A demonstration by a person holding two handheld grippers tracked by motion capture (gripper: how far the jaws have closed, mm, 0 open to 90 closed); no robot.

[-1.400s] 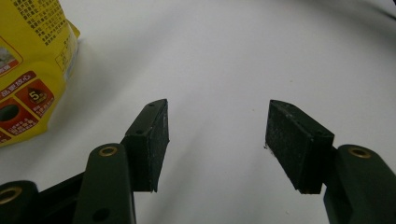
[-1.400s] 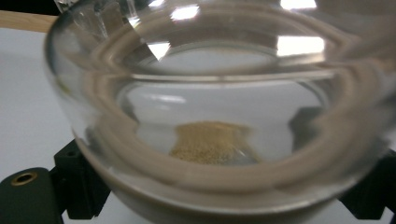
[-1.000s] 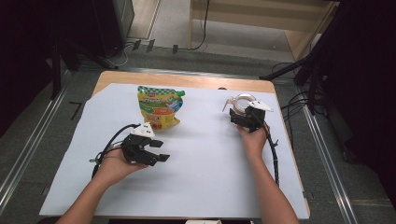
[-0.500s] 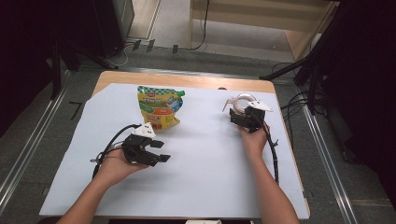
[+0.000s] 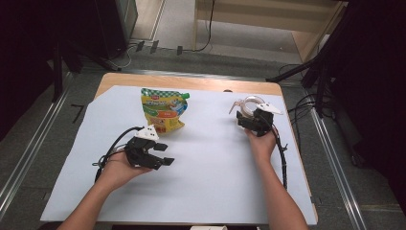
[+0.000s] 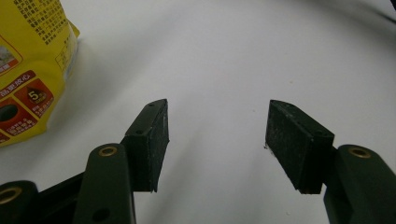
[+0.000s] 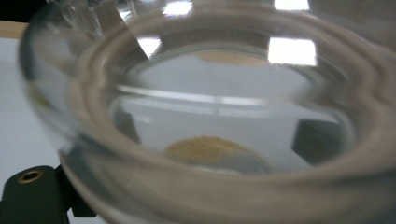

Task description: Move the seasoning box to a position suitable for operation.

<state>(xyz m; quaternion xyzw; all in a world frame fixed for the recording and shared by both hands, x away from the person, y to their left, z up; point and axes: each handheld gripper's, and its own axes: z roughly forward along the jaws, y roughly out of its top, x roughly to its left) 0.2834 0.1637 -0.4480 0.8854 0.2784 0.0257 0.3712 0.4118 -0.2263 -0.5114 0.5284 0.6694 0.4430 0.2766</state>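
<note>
A yellow spouted pouch (image 5: 163,110) with a green top lies flat on the white sheet (image 5: 215,163), left of centre; its corner (image 6: 28,70) shows at the left of the left gripper view. Just in front of it, my left gripper (image 5: 167,154) rests low on the sheet, jaws open with nothing between them (image 6: 217,135). At the back right, my right gripper (image 5: 245,117) is shut on a clear glass vessel (image 5: 249,104) with a spout. In the right gripper view the glass (image 7: 224,84) is very close, with a yellow-brown patch at its bottom and black pads (image 7: 317,135) visible through its wall.
The white sheet covers most of a wooden table (image 5: 191,81), whose edge shows at the back. A black cable (image 5: 282,163) trails from the right gripper along the forearm. Dark stands and floor cables surround the table.
</note>
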